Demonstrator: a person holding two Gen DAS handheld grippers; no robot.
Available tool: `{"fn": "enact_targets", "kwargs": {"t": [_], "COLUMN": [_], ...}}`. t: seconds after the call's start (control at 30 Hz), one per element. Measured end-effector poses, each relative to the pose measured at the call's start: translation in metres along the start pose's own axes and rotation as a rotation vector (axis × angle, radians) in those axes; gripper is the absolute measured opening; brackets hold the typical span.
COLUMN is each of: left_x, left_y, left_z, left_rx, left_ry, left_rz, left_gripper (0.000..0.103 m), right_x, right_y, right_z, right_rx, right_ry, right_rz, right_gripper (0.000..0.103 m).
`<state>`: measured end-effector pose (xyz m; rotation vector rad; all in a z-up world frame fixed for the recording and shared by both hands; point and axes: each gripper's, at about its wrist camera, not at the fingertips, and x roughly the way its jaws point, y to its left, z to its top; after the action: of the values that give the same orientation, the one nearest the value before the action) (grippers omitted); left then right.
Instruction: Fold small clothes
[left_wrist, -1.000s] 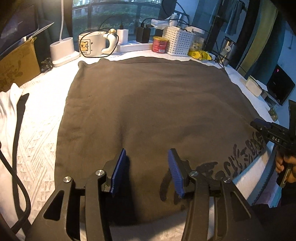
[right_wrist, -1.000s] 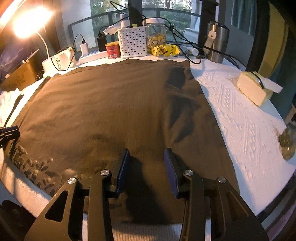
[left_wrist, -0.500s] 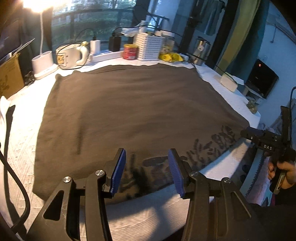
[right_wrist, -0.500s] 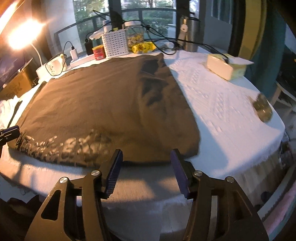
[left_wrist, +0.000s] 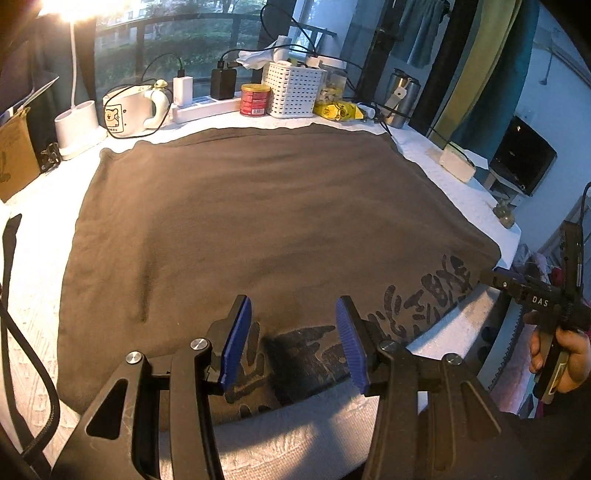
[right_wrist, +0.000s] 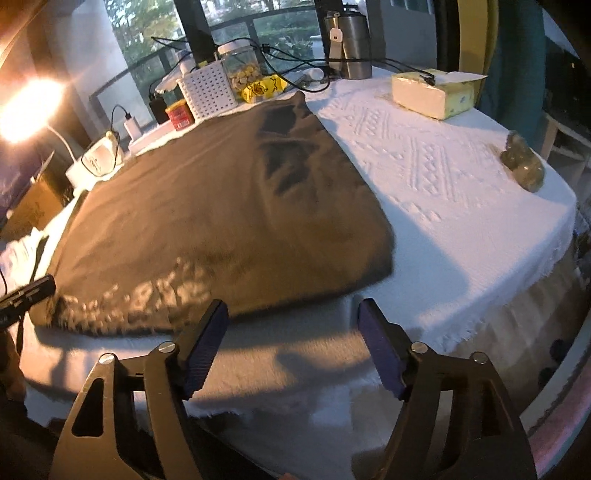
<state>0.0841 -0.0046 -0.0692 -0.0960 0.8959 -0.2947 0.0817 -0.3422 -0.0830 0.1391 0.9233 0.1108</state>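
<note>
A dark brown garment (left_wrist: 266, 221) with dark lettering along its near hem lies spread flat on the white tablecloth (left_wrist: 33, 295); it also shows in the right wrist view (right_wrist: 207, 221). My left gripper (left_wrist: 293, 325) is open and empty, held just above the near hem over the lettering. My right gripper (right_wrist: 291, 332) is open and empty, off the garment, above the table's front edge near the garment's near right corner. The right gripper also shows at the right edge of the left wrist view (left_wrist: 495, 277).
Along the far edge stand a white lamp base (left_wrist: 79, 129), a white mug-like appliance (left_wrist: 129, 112), a power strip (left_wrist: 199, 109), a red tin (left_wrist: 255, 99), a white basket (left_wrist: 295, 90) and a steel tumbler (right_wrist: 351, 44). A tissue box (right_wrist: 432, 92) and a greenish lump (right_wrist: 524, 162) sit right.
Both grippers have pulled back toward the near table edge and risen. The right gripper has come off the garment and opened wider. The garment lies as before.
</note>
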Motion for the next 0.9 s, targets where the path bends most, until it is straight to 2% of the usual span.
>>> {"fn": "enact_targets", "kwargs": {"t": [0.17, 0.5, 0.9], "left_x": [0.006, 0.023, 0.035], "left_y": [0.007, 0.026, 0.04], "left_z": [0.007, 0.022, 0.039], "left_rx": [-0.015, -0.047, -0.08], "left_ry": [0.011, 0.042, 0.064], "left_rz": [0.015, 0.045, 0.115], "left_gripper": [0.047, 0.047, 0.047], "right_x": [0.016, 0.051, 0.09], "right_y": [0.008, 0.021, 0.04], "right_z": [0.016, 0.055, 0.097], "right_rx": [0.012, 0.009, -0.063], "right_ry": [-0.033, -0.072, -0.051], "right_rz": [0.021, 0.046, 0.106], "right_gripper": [0.083, 0.083, 0.083]}}
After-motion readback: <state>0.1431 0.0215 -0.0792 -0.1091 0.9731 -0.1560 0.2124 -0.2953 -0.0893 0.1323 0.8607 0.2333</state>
